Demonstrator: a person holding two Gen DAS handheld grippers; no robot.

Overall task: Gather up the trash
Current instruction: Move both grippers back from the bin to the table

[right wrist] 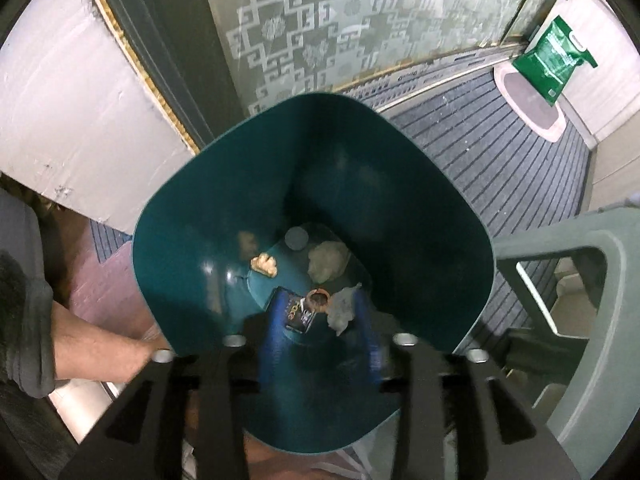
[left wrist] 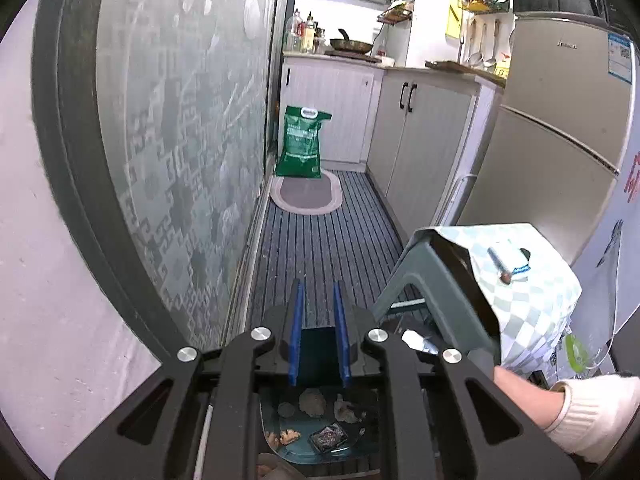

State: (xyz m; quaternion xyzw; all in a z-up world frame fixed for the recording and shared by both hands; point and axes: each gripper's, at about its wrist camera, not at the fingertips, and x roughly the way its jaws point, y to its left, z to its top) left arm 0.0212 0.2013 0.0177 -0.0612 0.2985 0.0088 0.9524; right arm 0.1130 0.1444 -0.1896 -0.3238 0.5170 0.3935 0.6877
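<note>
A teal bin (right wrist: pixel 180 216) stands on the slatted floor. In it lie a grey cap (right wrist: pixel 296 238), a crumpled ball (right wrist: pixel 326 260), a yellow scrap (right wrist: pixel 264 266), a black packet (right wrist: pixel 294 314), a brown round piece (right wrist: pixel 318 300) and a tissue wad (right wrist: pixel 342 310). My right gripper (right wrist: pixel 320 316) hangs open over the bin's mouth, its blue fingers (right wrist: pixel 272 320) blurred, nothing pressed between them. In the left wrist view my left gripper (left wrist: pixel 318 284) is above the bin (left wrist: pixel 316 350), its blue pads (left wrist: pixel 297 320) a narrow gap apart and holding nothing. The same trash (left wrist: pixel 312 402) shows below it.
A grey stool (left wrist: pixel 408 280) with a checkered cloth (left wrist: pixel 532 300) stands just right of the bin, with a pen (left wrist: pixel 498 264) on it. A patterned glass door (left wrist: pixel 180 140) runs along the left. Beyond are an oval mat (left wrist: pixel 306 194), a green sack (left wrist: pixel 302 144), cabinets (left wrist: pixel 424 140) and a fridge (left wrist: pixel 560 120). A forearm (left wrist: pixel 528 396) reaches in at right.
</note>
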